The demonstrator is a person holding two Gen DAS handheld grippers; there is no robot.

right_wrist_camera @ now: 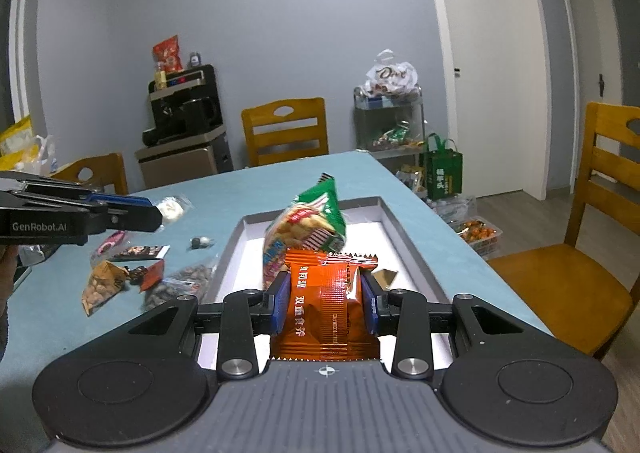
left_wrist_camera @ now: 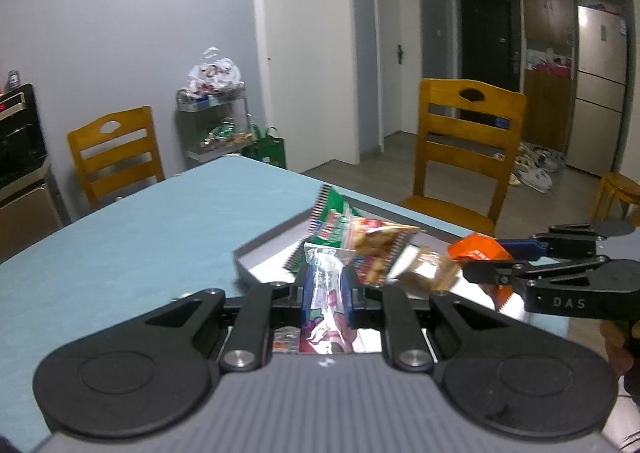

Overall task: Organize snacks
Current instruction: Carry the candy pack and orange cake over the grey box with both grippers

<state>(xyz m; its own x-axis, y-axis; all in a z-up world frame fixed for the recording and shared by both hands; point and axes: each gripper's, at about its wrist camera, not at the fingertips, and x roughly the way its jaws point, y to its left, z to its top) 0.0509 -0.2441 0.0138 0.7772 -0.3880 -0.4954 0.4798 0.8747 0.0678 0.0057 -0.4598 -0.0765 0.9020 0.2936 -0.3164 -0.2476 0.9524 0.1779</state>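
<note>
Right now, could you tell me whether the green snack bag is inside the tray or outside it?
Inside. The green snack bag stands tilted within the grey tray walls, resting on its white floor.

On the tabletop [right_wrist_camera: 256, 181] the tray [right_wrist_camera: 404, 237] lies at the right side, with a snack bag [right_wrist_camera: 308, 229] in it. Small snacks [right_wrist_camera: 120, 273] lie left of the tray. Chairs [right_wrist_camera: 286, 131] stand behind the tabletop.

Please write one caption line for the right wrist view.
Right gripper holds an orange snack packet above the gray tray.
</note>
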